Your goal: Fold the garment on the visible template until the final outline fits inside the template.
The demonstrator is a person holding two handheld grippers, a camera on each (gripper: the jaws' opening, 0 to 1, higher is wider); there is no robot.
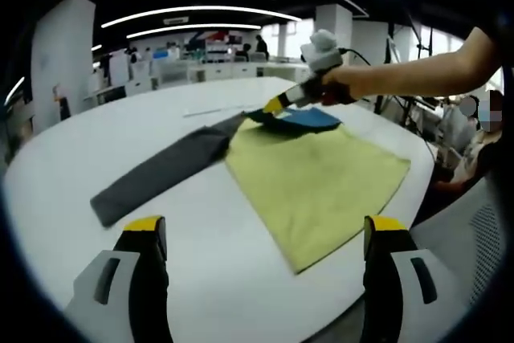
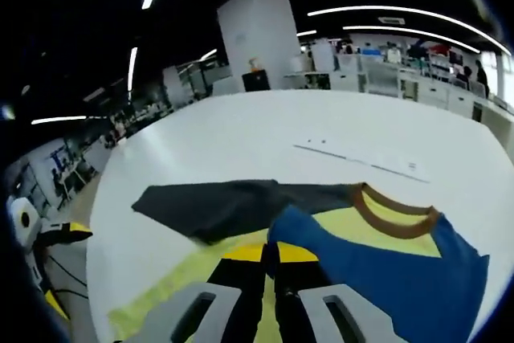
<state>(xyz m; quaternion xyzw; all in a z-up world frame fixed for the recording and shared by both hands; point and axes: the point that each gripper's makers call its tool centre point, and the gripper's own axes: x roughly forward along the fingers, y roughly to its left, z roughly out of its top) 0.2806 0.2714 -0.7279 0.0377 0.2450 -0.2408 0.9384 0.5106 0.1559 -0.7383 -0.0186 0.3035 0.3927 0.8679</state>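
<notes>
A shirt lies flat on the white table (image 1: 120, 130). It has a yellow-green body (image 1: 321, 178), a grey sleeve (image 1: 161, 170) stretched out to the left and a blue shoulder part (image 1: 309, 118). In the right gripper view I see the blue part (image 2: 385, 279), a brown collar (image 2: 393, 218) and the grey sleeve (image 2: 217, 202). My right gripper (image 2: 269, 259) is shut on the blue edge; a person's arm holds it (image 1: 275, 105) at the shirt's far end. My left gripper (image 1: 265, 234) stands open above the near table edge, off the cloth. One of its yellow-tipped fingers (image 2: 71, 235) shows at the left.
A thin pale strip with marks (image 2: 361, 158) lies on the table beyond the collar. The table's rounded edge runs close on the right (image 1: 418, 190). A seated person (image 1: 482, 130) is past that edge. Office desks and a white pillar (image 2: 261, 34) stand behind.
</notes>
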